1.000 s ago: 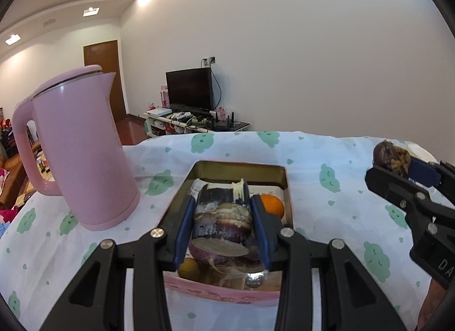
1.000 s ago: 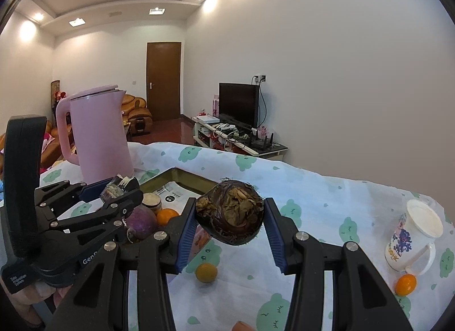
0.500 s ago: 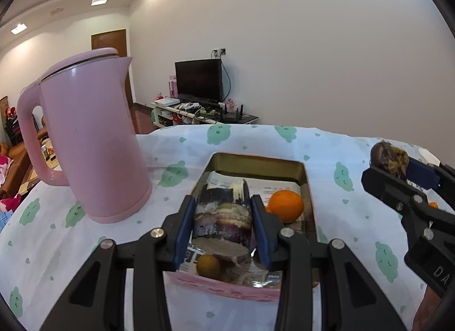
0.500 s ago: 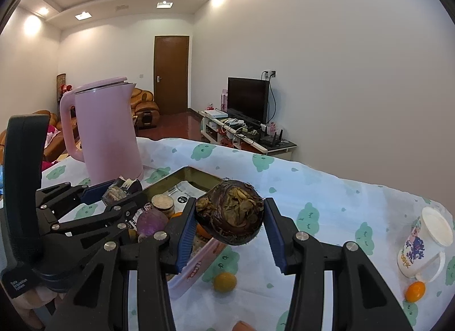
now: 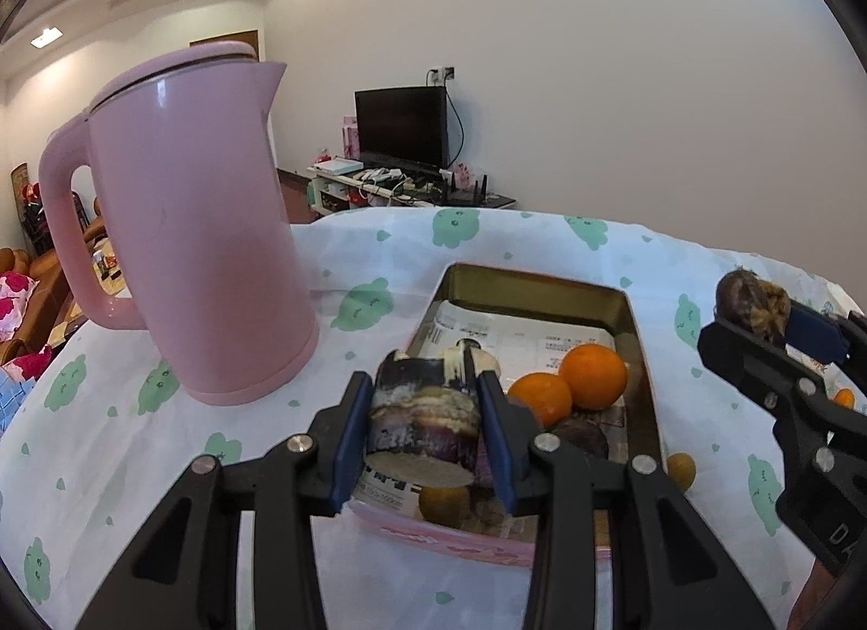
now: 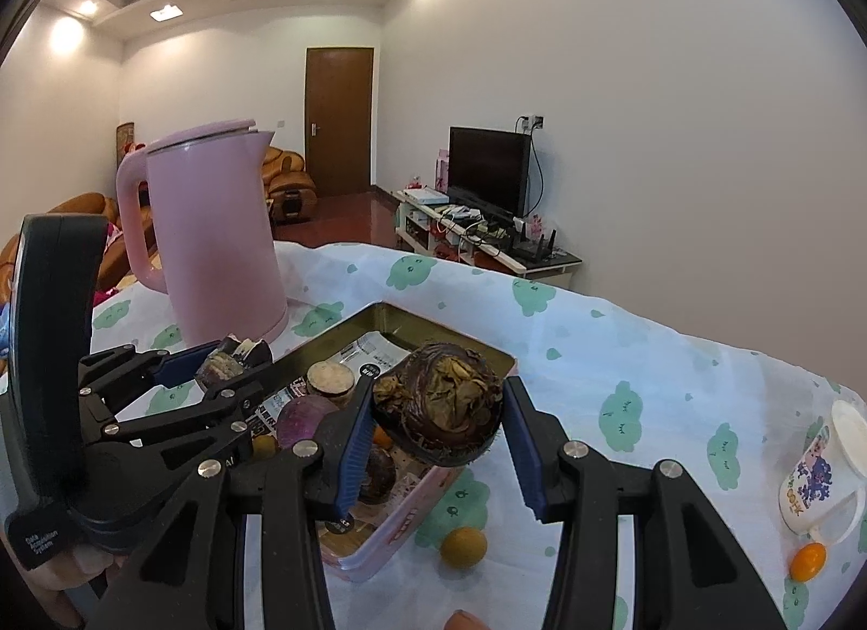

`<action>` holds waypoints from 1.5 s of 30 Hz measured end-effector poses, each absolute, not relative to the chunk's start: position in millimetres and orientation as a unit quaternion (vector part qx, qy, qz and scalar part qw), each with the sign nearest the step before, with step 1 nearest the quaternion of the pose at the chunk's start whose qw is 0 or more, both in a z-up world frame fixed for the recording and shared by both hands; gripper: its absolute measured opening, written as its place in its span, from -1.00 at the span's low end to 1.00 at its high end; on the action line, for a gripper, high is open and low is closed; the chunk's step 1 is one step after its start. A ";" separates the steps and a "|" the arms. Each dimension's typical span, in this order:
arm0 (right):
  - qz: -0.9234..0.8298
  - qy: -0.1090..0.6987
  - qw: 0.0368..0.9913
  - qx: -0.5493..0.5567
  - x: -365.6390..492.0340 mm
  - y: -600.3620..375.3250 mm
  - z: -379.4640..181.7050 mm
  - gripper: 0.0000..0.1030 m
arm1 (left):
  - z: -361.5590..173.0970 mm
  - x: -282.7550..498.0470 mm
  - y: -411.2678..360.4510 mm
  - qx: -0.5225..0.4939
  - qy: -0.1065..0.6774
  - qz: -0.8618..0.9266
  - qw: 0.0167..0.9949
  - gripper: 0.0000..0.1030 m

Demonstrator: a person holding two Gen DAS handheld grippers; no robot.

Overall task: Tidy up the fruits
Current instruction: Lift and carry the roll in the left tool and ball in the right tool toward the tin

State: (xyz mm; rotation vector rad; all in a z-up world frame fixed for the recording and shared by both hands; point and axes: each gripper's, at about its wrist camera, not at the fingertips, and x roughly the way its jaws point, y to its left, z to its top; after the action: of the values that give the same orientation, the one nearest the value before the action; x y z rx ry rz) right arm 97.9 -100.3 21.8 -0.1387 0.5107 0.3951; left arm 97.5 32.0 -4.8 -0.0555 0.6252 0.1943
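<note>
My left gripper (image 5: 422, 413) is shut on a purple-skinned chunk with cream cut ends (image 5: 420, 427), held over the near end of the paper-lined tin tray (image 5: 542, 280). Two oranges (image 5: 593, 375) and dark round fruits lie in the tray. My right gripper (image 6: 439, 429) is shut on a dark brown, husky round fruit (image 6: 441, 413) above the tray's (image 6: 450, 329) near right corner. Each gripper shows in the other view: the right gripper (image 5: 758, 310) at the right edge, the left gripper (image 6: 233, 359) at the left.
A tall pink kettle (image 5: 189, 251) stands close left of the tray. On the cloth right of the tray lie a small yellow fruit (image 6: 462, 547) and a small orange fruit (image 6: 807, 560) beside a painted mug (image 6: 823, 473). A hand holds the left gripper's handle.
Both grippers have moved forward and slightly down toward the tray, each keeping its grip. The kettle and tray now look larger and nearer.
</note>
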 end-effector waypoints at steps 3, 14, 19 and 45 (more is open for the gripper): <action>0.197 0.259 0.943 -0.069 101.2 -96.6 19.5 -0.07 | -7.0 99.3 33.7 -0.028 0.314 0.097 0.944 -0.21; 0.208 0.288 0.931 -0.078 108.9 -82.2 6.8 -0.07 | -14.2 106.7 41.1 -0.034 0.333 0.099 0.937 -0.21; 0.209 0.300 0.927 -0.085 111.0 -76.7 0.9 -0.06 | -16.9 108.8 41.1 -0.030 0.340 0.097 0.935 -0.21; 0.206 0.329 0.916 -0.099 118.3 -65.4 -19.0 -0.06 | -23.3 113.7 42.2 -0.022 0.355 0.101 0.929 -0.20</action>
State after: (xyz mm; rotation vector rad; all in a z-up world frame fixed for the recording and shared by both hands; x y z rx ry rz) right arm 118.3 -65.4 -19.0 -0.2040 0.6764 0.4245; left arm 113.7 42.2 -23.3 -0.0454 0.7283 0.2074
